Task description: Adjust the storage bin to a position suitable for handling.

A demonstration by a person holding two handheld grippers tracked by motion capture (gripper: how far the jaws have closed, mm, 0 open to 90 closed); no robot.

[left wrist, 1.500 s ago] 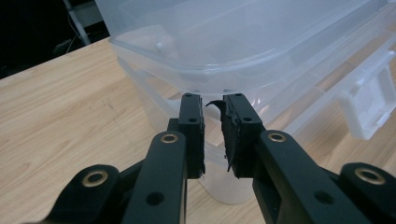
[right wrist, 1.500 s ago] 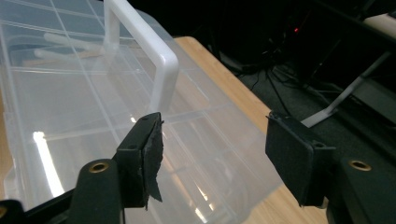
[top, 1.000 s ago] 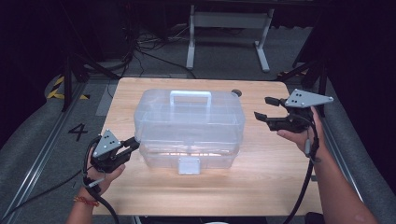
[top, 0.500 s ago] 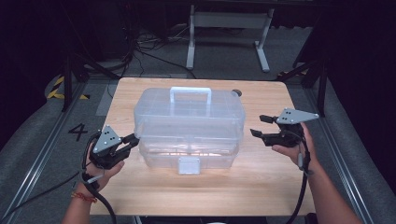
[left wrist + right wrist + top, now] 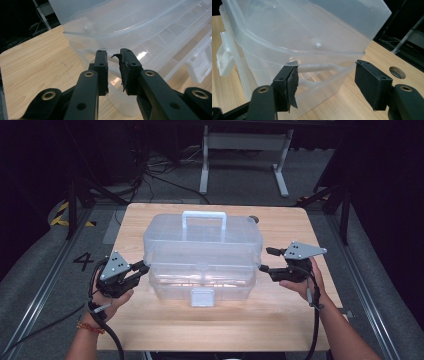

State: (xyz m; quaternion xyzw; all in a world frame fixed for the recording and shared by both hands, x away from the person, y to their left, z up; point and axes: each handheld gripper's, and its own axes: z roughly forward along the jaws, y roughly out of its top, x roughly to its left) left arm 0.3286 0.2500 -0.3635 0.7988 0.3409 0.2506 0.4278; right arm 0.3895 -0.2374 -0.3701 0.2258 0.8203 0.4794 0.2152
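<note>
A: Item: clear storage box, mid-table. Left tool together at its left end; right tool apart at its right end.

B: Handling: seat both under the rim, lift level.

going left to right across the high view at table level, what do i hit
left gripper → clear plastic box with its white front latch → right gripper, all on the wooden table
</note>
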